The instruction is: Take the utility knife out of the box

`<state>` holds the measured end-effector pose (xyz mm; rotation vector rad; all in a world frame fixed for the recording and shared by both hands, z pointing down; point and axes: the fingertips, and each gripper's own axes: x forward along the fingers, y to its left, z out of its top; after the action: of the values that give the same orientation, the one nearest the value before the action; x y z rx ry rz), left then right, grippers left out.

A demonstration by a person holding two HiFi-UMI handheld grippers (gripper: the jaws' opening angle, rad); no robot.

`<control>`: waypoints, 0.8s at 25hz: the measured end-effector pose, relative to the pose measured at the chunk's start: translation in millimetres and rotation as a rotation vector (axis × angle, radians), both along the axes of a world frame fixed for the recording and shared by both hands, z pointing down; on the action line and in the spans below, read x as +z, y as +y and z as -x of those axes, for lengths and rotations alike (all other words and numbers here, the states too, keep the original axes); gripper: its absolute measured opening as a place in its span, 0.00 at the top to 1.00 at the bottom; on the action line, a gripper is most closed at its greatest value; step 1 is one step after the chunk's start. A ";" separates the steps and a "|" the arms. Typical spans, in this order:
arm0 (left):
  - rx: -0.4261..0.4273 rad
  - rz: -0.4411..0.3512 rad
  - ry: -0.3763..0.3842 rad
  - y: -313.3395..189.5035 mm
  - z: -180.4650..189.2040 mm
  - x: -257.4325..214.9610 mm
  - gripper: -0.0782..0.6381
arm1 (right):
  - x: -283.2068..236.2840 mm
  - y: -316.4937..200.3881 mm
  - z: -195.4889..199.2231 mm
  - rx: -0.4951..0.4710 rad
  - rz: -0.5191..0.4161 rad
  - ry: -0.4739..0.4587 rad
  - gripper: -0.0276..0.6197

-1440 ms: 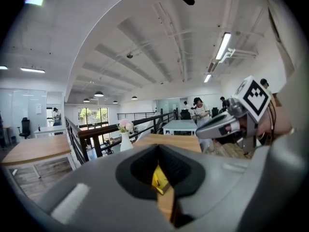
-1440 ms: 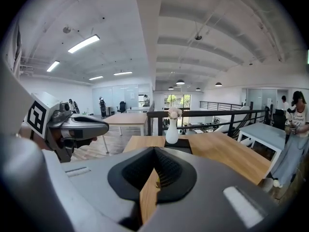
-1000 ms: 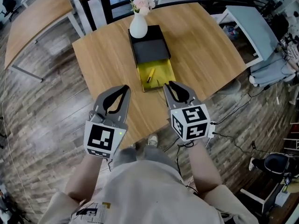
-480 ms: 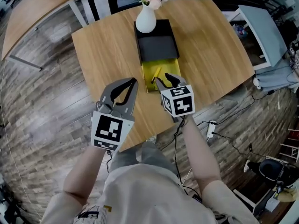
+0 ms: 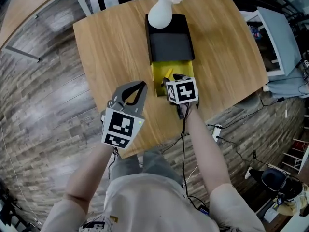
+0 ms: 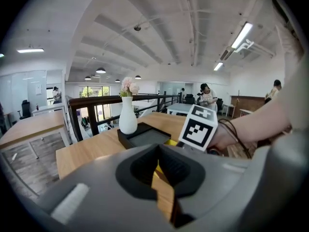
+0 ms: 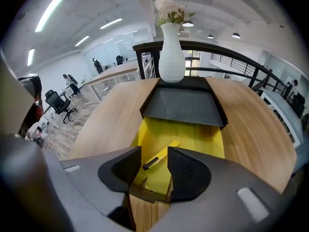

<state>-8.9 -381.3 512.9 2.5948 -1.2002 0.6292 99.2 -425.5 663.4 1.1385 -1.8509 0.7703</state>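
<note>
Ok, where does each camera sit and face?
Head view: on the person's head, steeply down onto the light wooden table; forearms, left gripper and right gripper show.
Left gripper view: rides that gripper, level towards the white ceramic vase; shut jaws show.
Right gripper view: rides that gripper, down at the yellow utility knife; jaws have just been opening, gripping nothing.
All share the vase and flat black box.

I see the knife (image 7: 161,154), yellow with a black near tip, lying flat and slantwise in the yellow tray (image 7: 208,138), which is slid out nearward from the black box (image 7: 183,105).
</note>
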 end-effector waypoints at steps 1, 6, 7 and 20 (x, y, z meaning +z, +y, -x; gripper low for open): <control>-0.006 0.003 0.004 -2.0 2.0 4.8 0.89 | 7.3 -0.8 1.8 -0.008 0.022 0.006 0.69; -0.033 0.004 0.031 -11.2 7.6 17.8 0.89 | 37.4 -7.0 3.3 -0.036 0.107 0.043 0.69; -0.034 0.006 0.028 -12.3 8.7 20.0 0.89 | 42.1 -8.4 3.5 -0.041 0.120 0.051 0.69; -0.041 0.032 0.029 -7.6 27.7 29.2 0.89 | 69.5 -6.0 12.0 -0.139 0.183 0.163 0.83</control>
<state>-36.6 -388.9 542.1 2.5372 -1.2208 0.5960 87.2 -431.5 732.9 0.9189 -1.6684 0.7285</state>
